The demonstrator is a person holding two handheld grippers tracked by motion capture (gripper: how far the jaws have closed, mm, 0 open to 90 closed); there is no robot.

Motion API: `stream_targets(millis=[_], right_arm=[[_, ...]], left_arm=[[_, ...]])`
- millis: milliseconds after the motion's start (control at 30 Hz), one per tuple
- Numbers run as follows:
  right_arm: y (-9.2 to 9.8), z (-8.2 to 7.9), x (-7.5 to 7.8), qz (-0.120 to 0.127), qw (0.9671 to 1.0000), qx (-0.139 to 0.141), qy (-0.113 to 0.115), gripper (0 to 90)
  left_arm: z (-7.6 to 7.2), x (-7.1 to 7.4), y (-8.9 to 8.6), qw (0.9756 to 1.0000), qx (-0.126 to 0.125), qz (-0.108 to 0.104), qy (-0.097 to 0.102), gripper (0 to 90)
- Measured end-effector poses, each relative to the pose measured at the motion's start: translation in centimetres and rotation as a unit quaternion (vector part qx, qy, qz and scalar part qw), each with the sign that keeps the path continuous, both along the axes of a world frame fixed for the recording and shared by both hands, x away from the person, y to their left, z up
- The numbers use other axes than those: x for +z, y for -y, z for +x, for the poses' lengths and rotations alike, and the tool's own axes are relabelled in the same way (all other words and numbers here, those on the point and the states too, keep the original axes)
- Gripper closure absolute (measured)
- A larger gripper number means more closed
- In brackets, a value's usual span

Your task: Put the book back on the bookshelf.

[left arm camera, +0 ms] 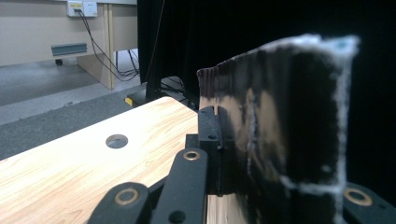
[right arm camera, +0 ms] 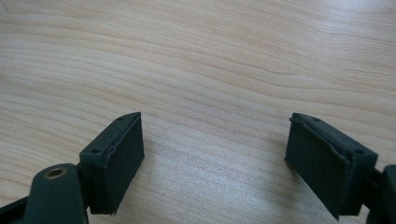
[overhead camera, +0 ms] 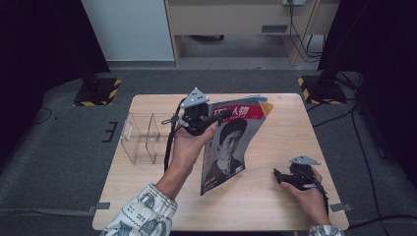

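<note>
Clearly the magazine (overhead camera: 231, 142) — light, floppy, glossy-slick — hangs right of the clear rack (overhead camera: 142, 137), the left gripper (overhead camera: 209, 119) clamped near its top edge, best beside the spine, while the right gripper (overhead camera: 281, 176) rests wide open, holding nothing.

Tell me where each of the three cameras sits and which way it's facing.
High view: above the person's side, looking forward and down on the light wooden table; both forearms enter from below.
Left gripper view: rides the left gripper, looking along black jaws shut on the red-topped portrait magazine.
Right gripper view: rides the right gripper, facing down at tabletop between open jaws.
Shared: high and left views both show the magazine.
</note>
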State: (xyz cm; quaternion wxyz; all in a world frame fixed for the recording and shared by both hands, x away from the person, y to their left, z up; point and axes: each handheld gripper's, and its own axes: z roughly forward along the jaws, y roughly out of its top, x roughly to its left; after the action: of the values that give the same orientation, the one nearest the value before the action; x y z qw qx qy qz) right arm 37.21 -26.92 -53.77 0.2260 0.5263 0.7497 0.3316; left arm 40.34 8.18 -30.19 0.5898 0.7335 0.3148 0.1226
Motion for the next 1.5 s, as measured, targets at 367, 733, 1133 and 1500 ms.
stream_targets(millis=[367, 733, 1133, 1500], right_arm=[[-0.1, -0.1, 0.0, -0.002, 1.0, 0.007, 0.001, 19.2], [-0.1, -0.1, 0.0, -0.003, 1.0, 0.009, 0.0, 18.9], [-0.1, -0.1, 0.0, -0.004, 1.0, 0.008, 0.001, 19.0], [-0.1, -0.1, 0.0, -0.004, 1.0, 0.008, 0.001, 19.0]], left_arm=[[-0.9, -0.4, -1.0, 1.0, 0.002, 0.004, 0.004, 86.8], [-2.4, -0.7, -2.7, 0.9998, 0.004, -0.01, 0.014, 86.8], [-4.1, -0.7, -4.7, 0.9996, 0.002, -0.013, 0.027, 86.8], [-5.7, -0.9, -7.7, 0.9992, 0.016, -0.018, 0.031, 86.8]])
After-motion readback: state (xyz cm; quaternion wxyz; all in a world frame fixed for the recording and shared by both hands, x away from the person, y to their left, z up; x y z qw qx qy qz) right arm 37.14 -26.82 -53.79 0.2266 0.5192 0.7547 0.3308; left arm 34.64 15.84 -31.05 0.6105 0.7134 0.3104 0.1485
